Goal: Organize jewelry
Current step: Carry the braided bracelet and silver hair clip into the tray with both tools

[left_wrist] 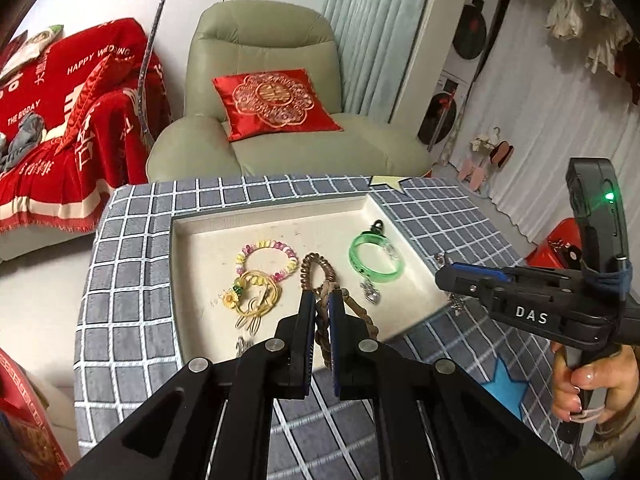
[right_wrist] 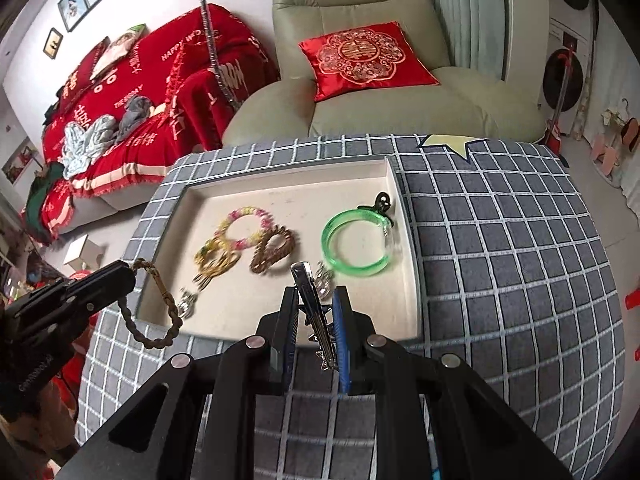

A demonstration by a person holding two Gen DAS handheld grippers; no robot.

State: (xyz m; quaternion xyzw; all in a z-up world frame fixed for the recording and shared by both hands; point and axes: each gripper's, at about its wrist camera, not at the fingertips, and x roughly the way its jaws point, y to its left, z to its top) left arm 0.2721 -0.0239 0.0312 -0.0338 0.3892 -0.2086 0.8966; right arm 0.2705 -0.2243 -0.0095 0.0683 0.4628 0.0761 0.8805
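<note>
braided cord bracelet pinched between the pads of the left gripper, loop hanging slack below the tips at lower centre of the left view; in the right view dangling at lower left, over the near-left corner of the tray. held by one short stretch only, probably so the rest can drape and be laid down flat.

silver clip clamped by the right gripper, fingers nearly together, clip running along the finger line with its tip poking out past them, small charms hanging under it. gripped lengthwise, likely to keep the thin metal from twisting out.

already lying in the white tray, centre of both views: pastel bead bracelet, yellow flower piece overlapping its lower edge, brown coil bracelet just beside them, green bangle near the right wall with a dark clasp at its upper edge, and a silver charm below it.

tray resting on a grey checked cloth. both pieces carried above the near edge of the tray, seemingly on their way in to join the rest; free floor left mostly at the upper left of the tray.
</note>
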